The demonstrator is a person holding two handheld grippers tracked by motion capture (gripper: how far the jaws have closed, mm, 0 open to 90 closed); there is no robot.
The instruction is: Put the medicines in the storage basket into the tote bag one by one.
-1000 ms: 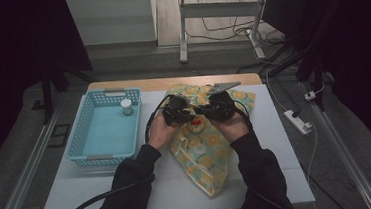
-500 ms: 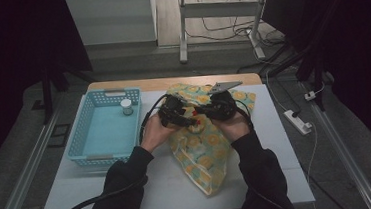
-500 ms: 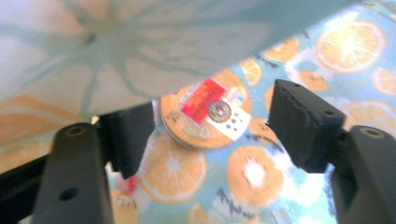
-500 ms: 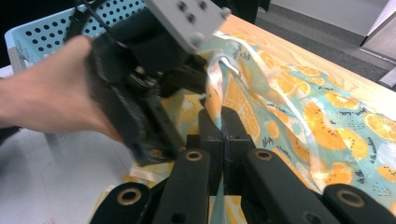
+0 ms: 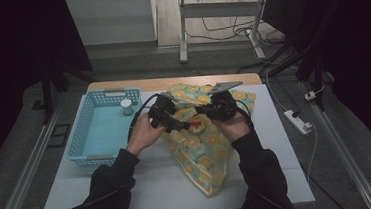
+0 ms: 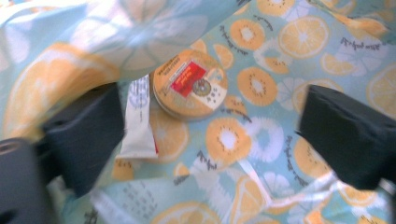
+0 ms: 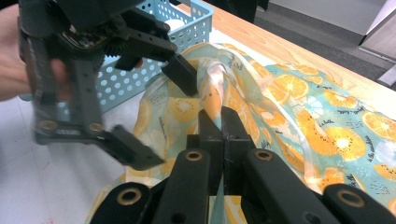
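A cloth bag point(image 5: 212, 152) printed with orange slices lies in the middle of the table. My right gripper point(image 5: 209, 111) is shut on the bag's upper edge point(image 7: 219, 100) and holds it lifted. My left gripper point(image 5: 177, 121) is open at the bag's mouth, its jaws wide apart point(image 7: 161, 119). In the left gripper view a round tin point(image 6: 190, 91) with a red label lies inside the bag, between and beyond the jaws. A white sachet point(image 6: 138, 119) lies beside the tin, close to one jaw. From above, the tin point(image 5: 197, 126) shows between the two grippers.
A blue plastic basket point(image 5: 83, 142) stands at the left of the table with a small white-lidded jar point(image 5: 126, 106) in its far corner. A white power strip point(image 5: 299, 121) lies off the table's right edge. Bare white mat lies in front of the bag.
The bag's mouth has come open and the tin now shows from above. My left gripper has shifted slightly left and nearer. The right gripper has kept its place.
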